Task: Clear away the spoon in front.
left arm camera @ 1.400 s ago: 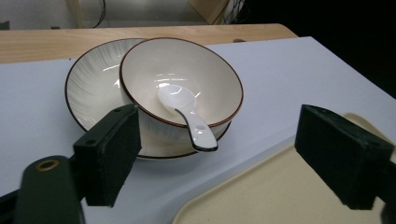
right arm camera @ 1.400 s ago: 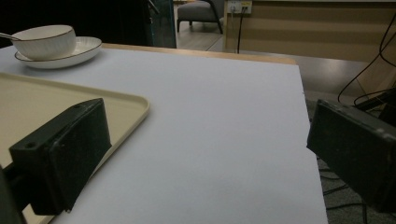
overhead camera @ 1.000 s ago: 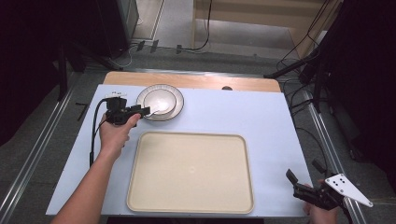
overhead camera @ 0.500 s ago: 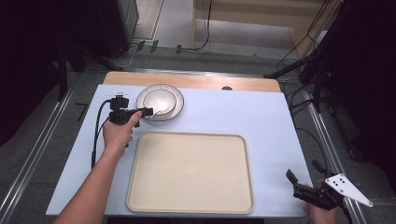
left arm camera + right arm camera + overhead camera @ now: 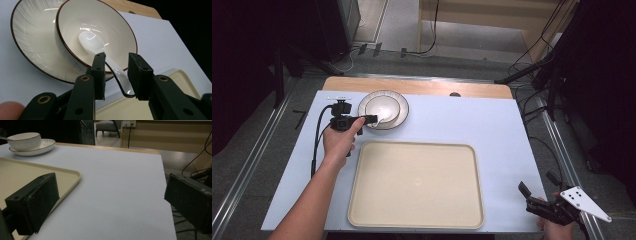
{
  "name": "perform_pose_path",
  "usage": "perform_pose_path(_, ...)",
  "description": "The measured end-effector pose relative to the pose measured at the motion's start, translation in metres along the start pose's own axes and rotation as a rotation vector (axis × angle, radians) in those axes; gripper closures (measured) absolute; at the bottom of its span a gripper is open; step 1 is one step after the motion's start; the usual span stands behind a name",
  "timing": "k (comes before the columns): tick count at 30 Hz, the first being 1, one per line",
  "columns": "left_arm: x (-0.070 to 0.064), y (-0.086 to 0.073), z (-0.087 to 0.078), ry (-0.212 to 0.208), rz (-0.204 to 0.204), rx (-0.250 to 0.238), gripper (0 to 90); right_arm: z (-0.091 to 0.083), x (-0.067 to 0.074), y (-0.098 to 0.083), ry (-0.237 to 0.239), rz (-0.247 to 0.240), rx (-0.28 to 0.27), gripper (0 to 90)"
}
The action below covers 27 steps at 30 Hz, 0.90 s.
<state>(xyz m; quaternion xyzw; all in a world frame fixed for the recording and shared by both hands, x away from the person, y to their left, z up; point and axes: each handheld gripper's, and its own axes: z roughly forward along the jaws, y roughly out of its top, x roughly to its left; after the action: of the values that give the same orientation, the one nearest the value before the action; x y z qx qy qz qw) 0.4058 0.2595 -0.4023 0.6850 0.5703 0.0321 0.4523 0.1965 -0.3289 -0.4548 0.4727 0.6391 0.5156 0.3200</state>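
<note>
A white bowl [image 5: 384,105] with a dark rim stands on a white plate [image 5: 401,116] at the back left of the table. A white ceramic spoon [image 5: 92,43] lies in the bowl [image 5: 75,27], its handle sticking out over the rim. My left gripper [image 5: 371,119] reaches in from the left. Its jaws have just been closing, and the spoon handle runs slantwise between them [image 5: 116,75] with a gap still showing. My right gripper [image 5: 537,182] rests open and empty at the table's front right corner.
A large cream tray [image 5: 417,185] lies in front of the plate at mid table. The pale blue table cover [image 5: 472,120] lies bare to the right. The right gripper view has the tray's corner [image 5: 72,176] near its left jaw and the bowl [image 5: 25,141] far off.
The left gripper's jaws have drawn closer together around the spoon handle. Both hands have stayed where they were.
</note>
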Motion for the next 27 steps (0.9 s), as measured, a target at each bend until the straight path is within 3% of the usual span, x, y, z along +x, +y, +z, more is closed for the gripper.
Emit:
perform_pose_path(2,0.000,0.000,0.002,0.008,0.004,0.011,67.2,0.000,0.000,0.000,-0.001,0.002,0.001,0.0)
perform_pose_path(12,-0.002,-0.001,0.005,-0.028,-0.009,0.050,66.3,0.000,0.000,0.000,0.002,-0.002,0.003,0.0)
perform_pose_path(17,-0.004,-0.001,0.006,-0.022,-0.016,0.059,68.0,0.000,0.000,0.000,0.003,-0.002,0.001,0.0)
perform_pose_path(21,-0.008,-0.002,0.007,-0.011,0.003,0.082,68.6,0.000,0.000,0.000,0.000,0.001,0.001,0.0)
perform_pose_path(27,-0.010,-0.003,0.007,0.028,0.022,0.087,82.4,0.000,0.000,0.000,0.000,0.000,0.000,0.0)
